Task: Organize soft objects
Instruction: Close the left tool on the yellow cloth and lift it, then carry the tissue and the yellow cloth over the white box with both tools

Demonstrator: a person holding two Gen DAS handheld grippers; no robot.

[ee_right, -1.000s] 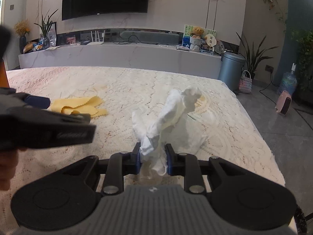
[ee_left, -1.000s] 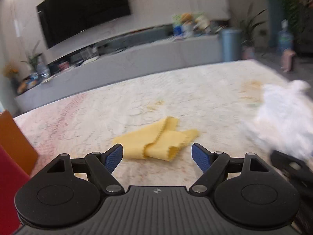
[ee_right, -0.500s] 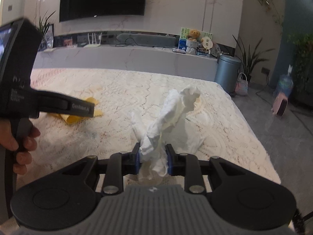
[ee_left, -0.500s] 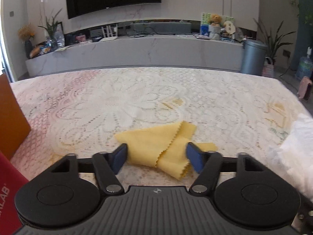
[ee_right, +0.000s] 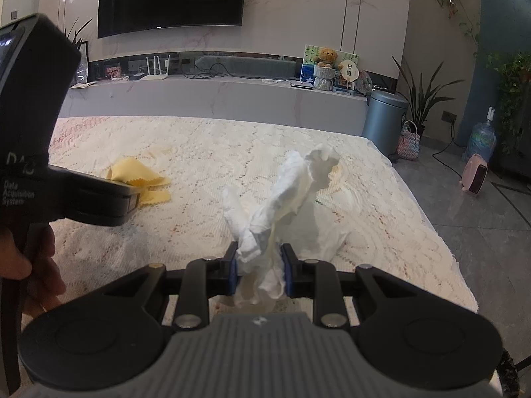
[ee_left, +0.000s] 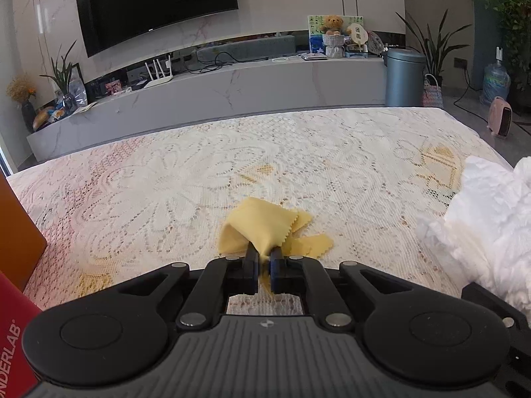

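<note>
Two cloths are pinched now: our left claw (ee_left: pixel 264 267) has just closed on the yellow cloth (ee_left: pixel 265 229) at mid-frame, our right claw (ee_right: pixel 259 273) grips the white cloth (ee_right: pixel 282 209). Each bite is only an edge, so lifting off the lace tabletop (ee_left: pixel 166 192) could let the fabric slip free.

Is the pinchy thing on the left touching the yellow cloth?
Touching. In the left wrist view, the left gripper is shut on the yellow cloth: its jaws have just closed, and the fabric is pinched between both blue pads and bunches up above them.
</note>
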